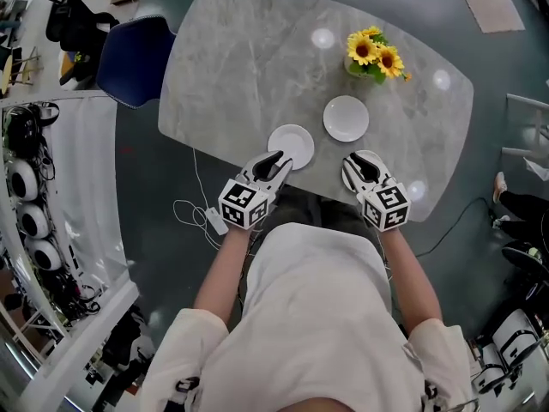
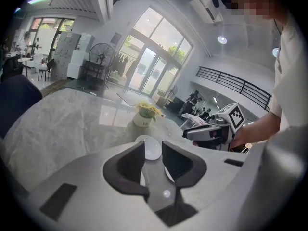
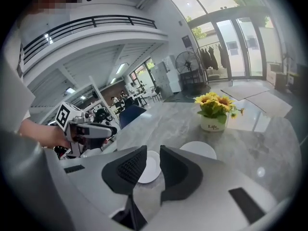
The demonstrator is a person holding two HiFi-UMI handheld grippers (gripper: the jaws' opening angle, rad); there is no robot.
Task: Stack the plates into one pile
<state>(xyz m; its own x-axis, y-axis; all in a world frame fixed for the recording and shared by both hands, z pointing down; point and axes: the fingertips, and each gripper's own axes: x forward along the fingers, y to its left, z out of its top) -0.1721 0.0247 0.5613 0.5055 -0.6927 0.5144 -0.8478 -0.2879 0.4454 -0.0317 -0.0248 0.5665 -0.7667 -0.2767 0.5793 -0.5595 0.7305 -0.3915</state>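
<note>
At the table's (image 1: 240,67) near edge, left gripper (image 1: 276,162) and right gripper (image 1: 362,169) hang released, empty; left plate (image 1: 292,142), far plate (image 1: 346,118), right plate (image 1: 375,156) lie apart, none stacked.

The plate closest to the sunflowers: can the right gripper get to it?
Probably yes. That plate lies just beyond the right gripper, with only bare table between them; the sunflowers stand behind it.
</note>
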